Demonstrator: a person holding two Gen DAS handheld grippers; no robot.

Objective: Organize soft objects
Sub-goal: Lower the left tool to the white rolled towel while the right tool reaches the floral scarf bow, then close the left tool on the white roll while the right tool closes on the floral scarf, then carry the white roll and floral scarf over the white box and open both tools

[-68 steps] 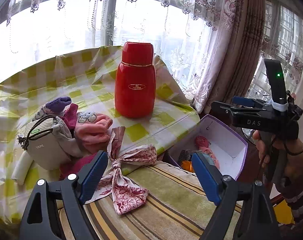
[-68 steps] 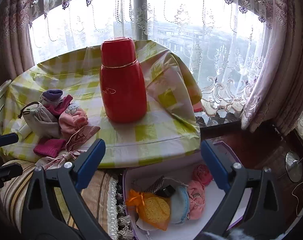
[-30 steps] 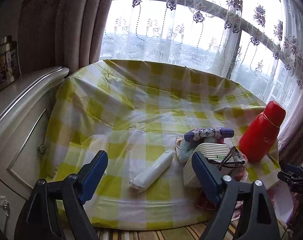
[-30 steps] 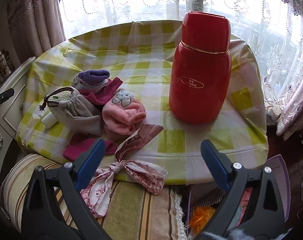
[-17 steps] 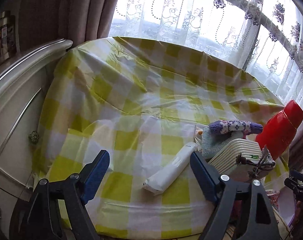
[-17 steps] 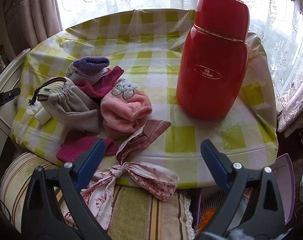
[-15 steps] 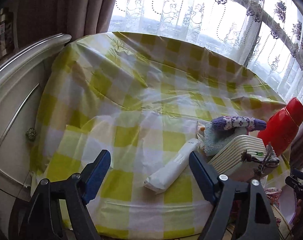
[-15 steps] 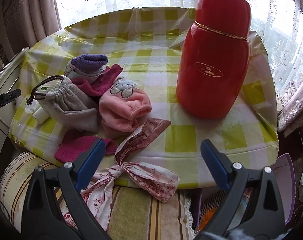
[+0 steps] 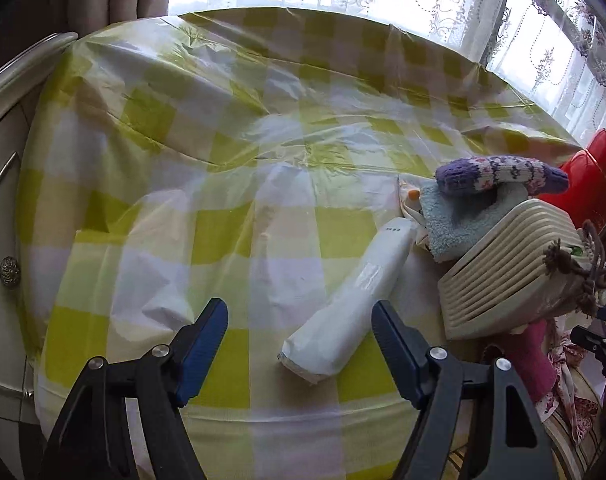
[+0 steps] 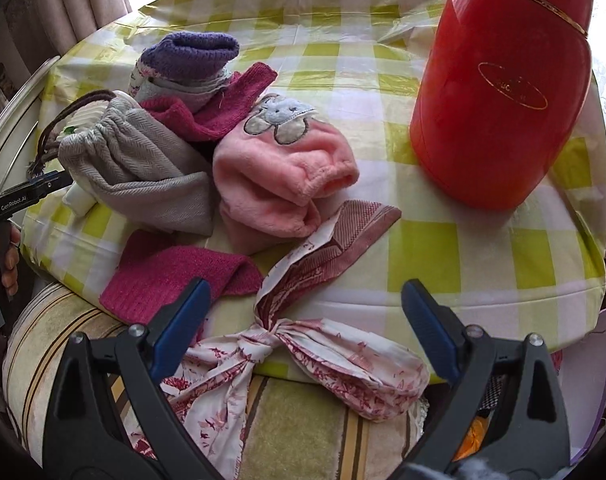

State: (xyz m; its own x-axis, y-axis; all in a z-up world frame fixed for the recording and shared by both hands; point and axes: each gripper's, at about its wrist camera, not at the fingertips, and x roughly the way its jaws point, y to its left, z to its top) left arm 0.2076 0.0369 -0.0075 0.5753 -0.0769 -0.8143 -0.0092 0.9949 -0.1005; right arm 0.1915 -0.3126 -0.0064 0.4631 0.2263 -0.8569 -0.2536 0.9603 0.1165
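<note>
glossy plastic tablecloth (image 9: 231, 128); fleecy pink cloth (image 10: 279, 168); shiny red flask (image 10: 503, 92).

Colours on the checked surface
Yellow-and-white checked surface (image 10: 423, 248); red flask (image 10: 499, 92); pink fleece (image 10: 283, 176); magenta knit (image 10: 175, 276); purple-cuffed sock (image 10: 191, 60); grey herringbone pouch (image 10: 143, 172); white tube (image 9: 351, 300).

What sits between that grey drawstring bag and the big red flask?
A folded pink fleece piece lies between the grey drawstring bag and red flask, seen in the right wrist view.

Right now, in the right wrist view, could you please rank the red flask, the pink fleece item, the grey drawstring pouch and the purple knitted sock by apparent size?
1. Red flask
2. Pink fleece item and grey drawstring pouch: look alike, unranked
3. Purple knitted sock, partly hidden and farther off
</note>
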